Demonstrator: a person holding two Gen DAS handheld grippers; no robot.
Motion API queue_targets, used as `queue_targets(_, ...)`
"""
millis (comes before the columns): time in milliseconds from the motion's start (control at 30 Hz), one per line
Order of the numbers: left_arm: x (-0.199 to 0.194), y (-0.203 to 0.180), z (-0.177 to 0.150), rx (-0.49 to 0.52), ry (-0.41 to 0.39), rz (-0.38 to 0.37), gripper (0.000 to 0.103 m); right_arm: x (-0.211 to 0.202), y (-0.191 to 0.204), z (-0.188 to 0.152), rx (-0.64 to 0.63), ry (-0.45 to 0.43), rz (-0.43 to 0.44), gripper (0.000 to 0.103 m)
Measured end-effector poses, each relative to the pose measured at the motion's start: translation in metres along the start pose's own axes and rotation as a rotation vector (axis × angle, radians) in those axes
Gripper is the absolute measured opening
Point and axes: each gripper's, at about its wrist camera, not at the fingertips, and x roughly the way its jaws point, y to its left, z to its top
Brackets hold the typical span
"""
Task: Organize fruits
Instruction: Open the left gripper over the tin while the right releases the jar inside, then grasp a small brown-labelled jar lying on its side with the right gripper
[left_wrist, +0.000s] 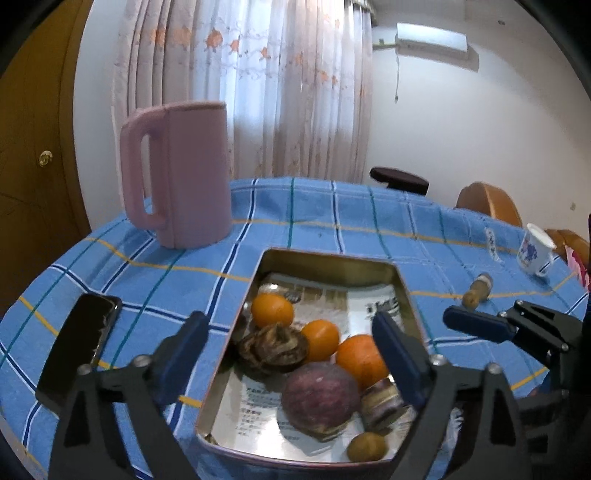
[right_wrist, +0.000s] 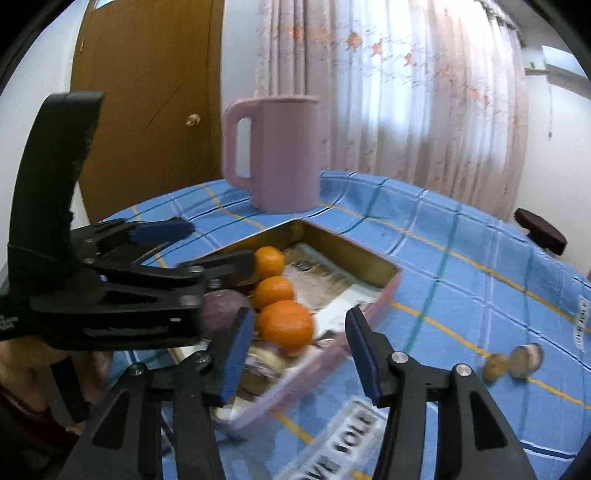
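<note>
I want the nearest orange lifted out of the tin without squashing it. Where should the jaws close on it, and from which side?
Grip the orange across its widest middle, coming from above. It lies packed between the purple fruit and another orange in the tray, so only its top seems free; a side approach would likely bump its neighbours or the wall.

Your light comes from the window behind the sheer floral curtain (left_wrist: 258, 85), which blows out white. The shiny metal tray (left_wrist: 332, 260) throws glare. Fisheye bends and darkens the edges, and your right wrist view smears the blue checked tablecloth (right_wrist: 461, 280) with motion blur.
</note>
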Motion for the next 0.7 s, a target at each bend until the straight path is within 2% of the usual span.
queue_targets(200, -0.002, -0.035, 0.008, 0.043, -0.005, -0.072, 0.094, -0.032, -0.054, -0.006, 0.056, -0.033, -0.137, 0.054)
queue_targets(400, 0.009, -0.078, 0.015, 0.104, 0.027, -0.138, 0.100, -0.039, -0.131, -0.020, 0.215, 0.022, -0.331, 0.054)
queue_targets(500, 0.019, -0.100, 0.016, 0.146, 0.050, -0.146, 0.100, -0.030, -0.152, -0.025, 0.247, 0.075, -0.370, 0.054)
queue_targets(600, 0.029, -0.116, 0.017, 0.159, 0.079, -0.164, 0.100, -0.020, -0.167, -0.027, 0.274, 0.110, -0.369, 0.054)
queue_targets(700, 0.035, -0.129, 0.016, 0.198, 0.084, -0.149, 0.100, -0.011, -0.177, -0.026, 0.287, 0.138, -0.362, 0.054)
